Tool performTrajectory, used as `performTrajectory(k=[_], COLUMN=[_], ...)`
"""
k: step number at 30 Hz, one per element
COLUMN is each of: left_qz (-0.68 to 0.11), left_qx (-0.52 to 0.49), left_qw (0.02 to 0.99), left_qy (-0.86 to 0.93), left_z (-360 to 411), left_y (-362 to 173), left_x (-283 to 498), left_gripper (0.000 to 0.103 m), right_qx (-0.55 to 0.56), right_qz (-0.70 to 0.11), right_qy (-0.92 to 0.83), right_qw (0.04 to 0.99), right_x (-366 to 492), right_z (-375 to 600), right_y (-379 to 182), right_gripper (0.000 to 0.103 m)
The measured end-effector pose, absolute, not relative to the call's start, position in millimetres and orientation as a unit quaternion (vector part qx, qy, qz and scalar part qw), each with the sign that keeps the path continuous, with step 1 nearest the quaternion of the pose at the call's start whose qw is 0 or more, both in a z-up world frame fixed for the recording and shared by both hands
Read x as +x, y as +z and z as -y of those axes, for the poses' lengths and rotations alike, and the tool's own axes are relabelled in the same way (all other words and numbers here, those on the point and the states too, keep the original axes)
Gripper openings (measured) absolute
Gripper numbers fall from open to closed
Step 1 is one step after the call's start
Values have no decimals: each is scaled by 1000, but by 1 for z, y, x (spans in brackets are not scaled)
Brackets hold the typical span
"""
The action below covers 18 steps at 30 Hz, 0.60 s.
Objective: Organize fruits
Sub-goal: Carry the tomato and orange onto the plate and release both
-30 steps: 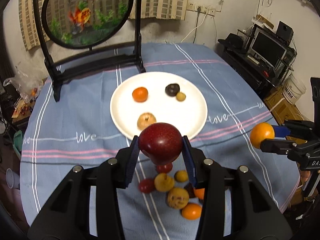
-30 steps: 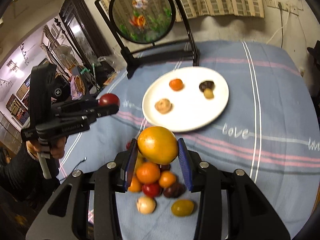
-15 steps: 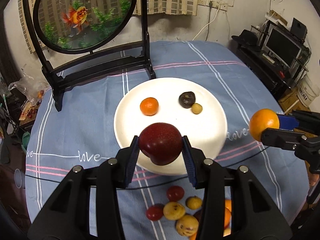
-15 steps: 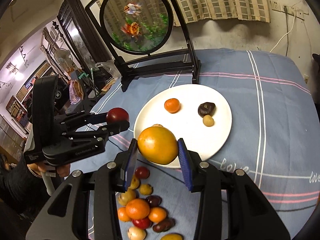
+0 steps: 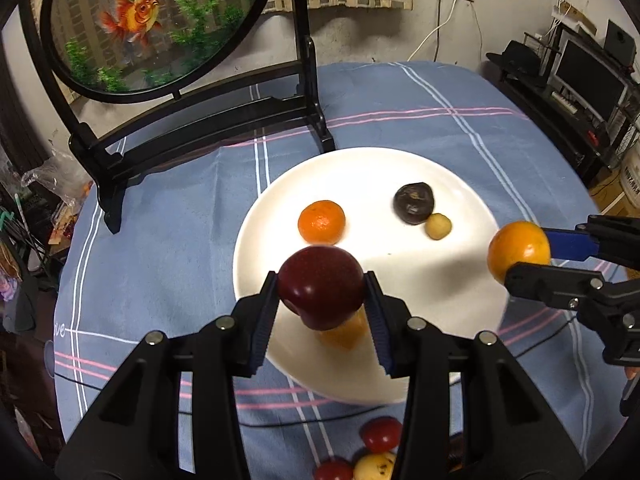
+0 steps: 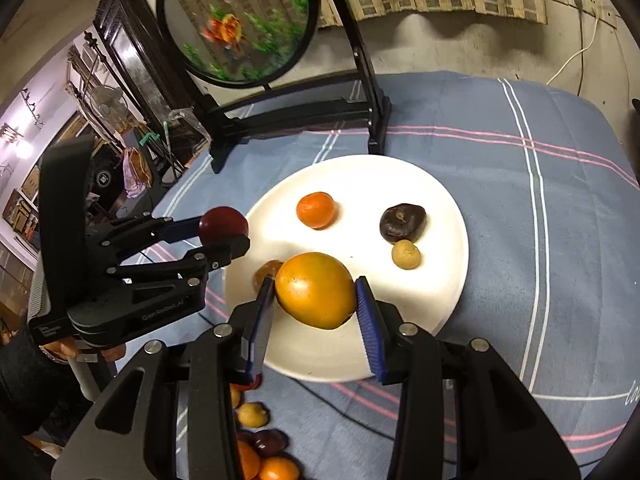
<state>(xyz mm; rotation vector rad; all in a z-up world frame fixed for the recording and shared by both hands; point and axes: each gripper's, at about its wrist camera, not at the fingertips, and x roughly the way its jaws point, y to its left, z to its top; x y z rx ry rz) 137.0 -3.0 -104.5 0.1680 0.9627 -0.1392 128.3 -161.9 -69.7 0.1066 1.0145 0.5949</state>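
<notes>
**Two fruits carried over the white plate**

The left gripper (image 5: 321,294) has its fingers clamped on a glossy dark-red plum (image 5: 321,286), held above the near left part of the white plate (image 5: 460,196). The right gripper (image 6: 316,294) grips a smooth orange (image 6: 315,289) over the plate's near side. On the plate lie a tangerine (image 5: 321,222), a dark brown fruit (image 5: 413,202) and a small tan fruit (image 5: 437,226).

A second ago both fruits hung over the loose pile (image 6: 256,444) on the blue-clothed bench (image 5: 420,112); now the plate sits beneath them.

A pale fruit under the plum is mostly hidden, and the pile is cut off at the frame edge.
</notes>
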Motion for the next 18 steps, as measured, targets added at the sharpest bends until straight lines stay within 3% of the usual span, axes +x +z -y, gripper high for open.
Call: performTrajectory(k=[18], left_qz=[-493], left_qx=[79], left_qw=[864], left_qy=[-59], left_z=[2], left_y=[-137], left_x=[171], left_gripper=[43], right_qx=[27], right_qz=[-500], right_qy=[271], right_qw=[822], right_x=[170], right_z=[149], right_y=[-99], right_gripper=[41])
